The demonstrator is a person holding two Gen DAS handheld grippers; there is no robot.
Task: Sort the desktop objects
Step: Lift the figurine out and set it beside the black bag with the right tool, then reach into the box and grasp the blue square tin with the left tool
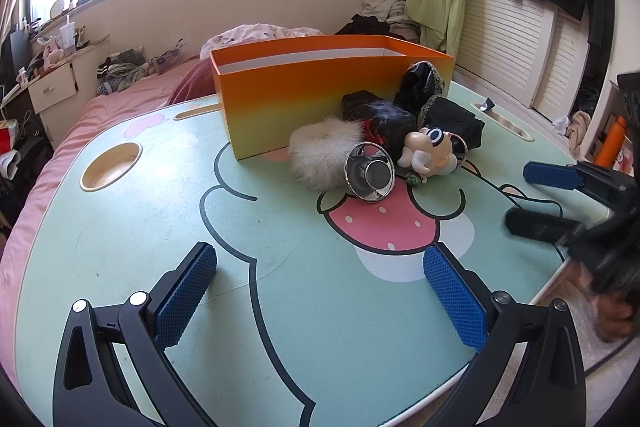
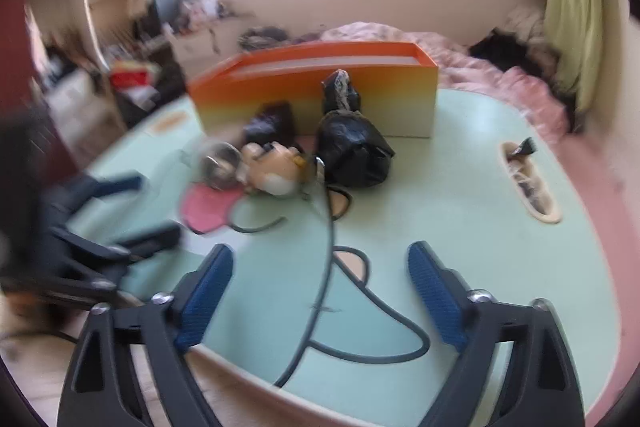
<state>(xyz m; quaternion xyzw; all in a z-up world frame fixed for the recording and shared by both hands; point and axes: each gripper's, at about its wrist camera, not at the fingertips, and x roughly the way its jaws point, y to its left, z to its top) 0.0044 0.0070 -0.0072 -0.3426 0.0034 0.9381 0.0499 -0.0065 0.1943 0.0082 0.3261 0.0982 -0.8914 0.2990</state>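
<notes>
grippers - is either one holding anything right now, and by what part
Nothing is held. The left gripper and right gripper both stand open over bare table, short of the pile by the orange box.

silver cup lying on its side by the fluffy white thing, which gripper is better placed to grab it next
Probably left. The left gripper is open and aimed almost straight at the silver cup, with bare table between. The right gripper, also open, points toward the black bag.
</notes>
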